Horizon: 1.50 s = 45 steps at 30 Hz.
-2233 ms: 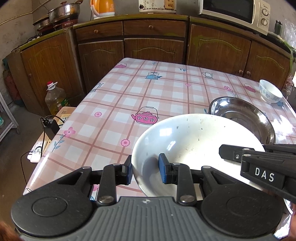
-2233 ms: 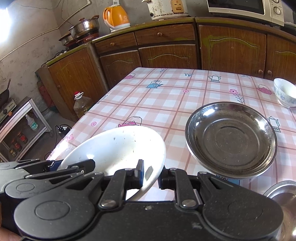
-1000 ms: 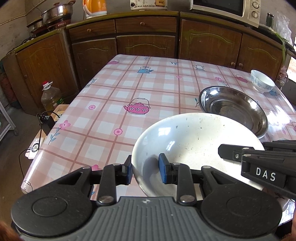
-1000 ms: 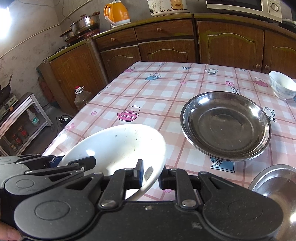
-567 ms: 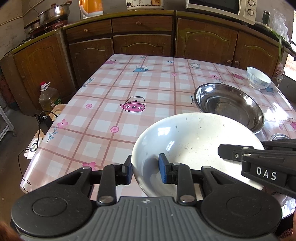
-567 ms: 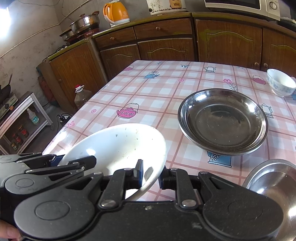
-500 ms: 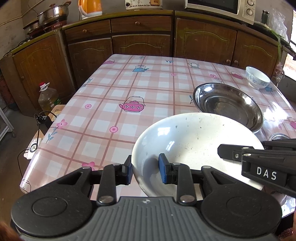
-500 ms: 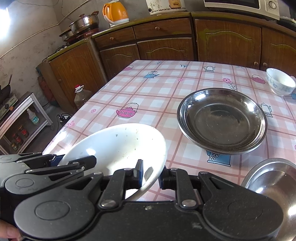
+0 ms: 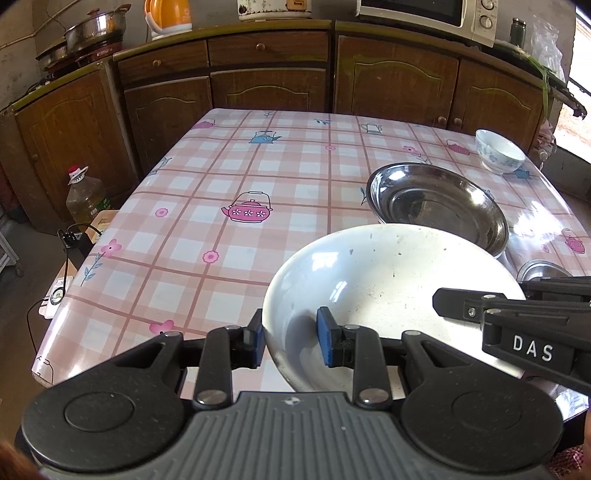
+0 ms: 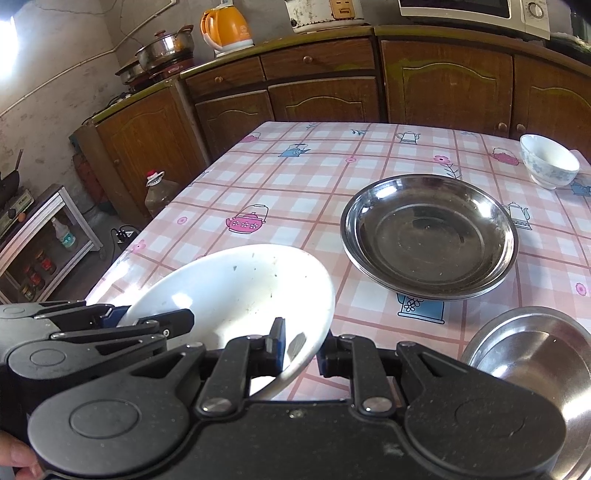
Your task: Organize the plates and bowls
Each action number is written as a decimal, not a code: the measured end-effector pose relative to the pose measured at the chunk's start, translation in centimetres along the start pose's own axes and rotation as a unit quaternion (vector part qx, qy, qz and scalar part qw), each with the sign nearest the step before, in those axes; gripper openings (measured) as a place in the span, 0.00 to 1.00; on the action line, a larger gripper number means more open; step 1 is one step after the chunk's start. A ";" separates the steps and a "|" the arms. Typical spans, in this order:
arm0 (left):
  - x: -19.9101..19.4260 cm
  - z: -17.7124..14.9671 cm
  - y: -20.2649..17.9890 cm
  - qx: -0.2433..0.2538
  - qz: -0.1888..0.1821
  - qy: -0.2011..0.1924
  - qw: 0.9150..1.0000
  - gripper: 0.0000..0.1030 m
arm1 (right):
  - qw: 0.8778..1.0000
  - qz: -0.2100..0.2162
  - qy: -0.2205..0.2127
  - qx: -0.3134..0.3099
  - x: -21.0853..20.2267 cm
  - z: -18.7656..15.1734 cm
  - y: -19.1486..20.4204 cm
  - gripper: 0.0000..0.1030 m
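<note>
Two grippers carry one white plate [image 9: 391, 280] above the table [image 9: 229, 229].
Left gripper [image 9: 290, 338] and right gripper [image 10: 300, 349] clamp opposite rims; the steel plate [image 10: 428, 234] has drawn nearer, likely its stacking spot.

I'm working in a home kitchen: brown wooden cabinets [image 9: 266, 88] line the wall behind a table with a pink checked teapot-print cloth [image 9: 236, 177]. On the counter I see an orange electric kettle [image 10: 225, 27], a white microwave [image 9: 428, 14] and a steel lidded pot [image 10: 166, 48].
</note>
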State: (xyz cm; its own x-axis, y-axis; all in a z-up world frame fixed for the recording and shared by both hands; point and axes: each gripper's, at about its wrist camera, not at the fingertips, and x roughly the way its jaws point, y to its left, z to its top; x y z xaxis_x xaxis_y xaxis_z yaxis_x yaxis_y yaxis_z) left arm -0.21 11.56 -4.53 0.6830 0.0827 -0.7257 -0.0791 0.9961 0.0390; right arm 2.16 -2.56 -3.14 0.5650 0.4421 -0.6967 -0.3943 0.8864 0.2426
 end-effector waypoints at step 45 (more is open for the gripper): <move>-1.0 -0.1 -4.2 0.026 -0.050 -0.006 0.998 0.28 | 0.998 -0.043 -0.025 0.033 -4.6 -2.0 -3.4 0.22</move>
State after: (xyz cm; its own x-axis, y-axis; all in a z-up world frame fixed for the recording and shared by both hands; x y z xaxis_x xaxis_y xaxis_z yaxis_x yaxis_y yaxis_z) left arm -0.60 7.28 -4.03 0.6943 -0.0178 -0.7195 0.0278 0.9996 0.0022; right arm -0.57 -7.90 -2.15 0.6310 0.3692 -0.6823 -0.2959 0.9276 0.2282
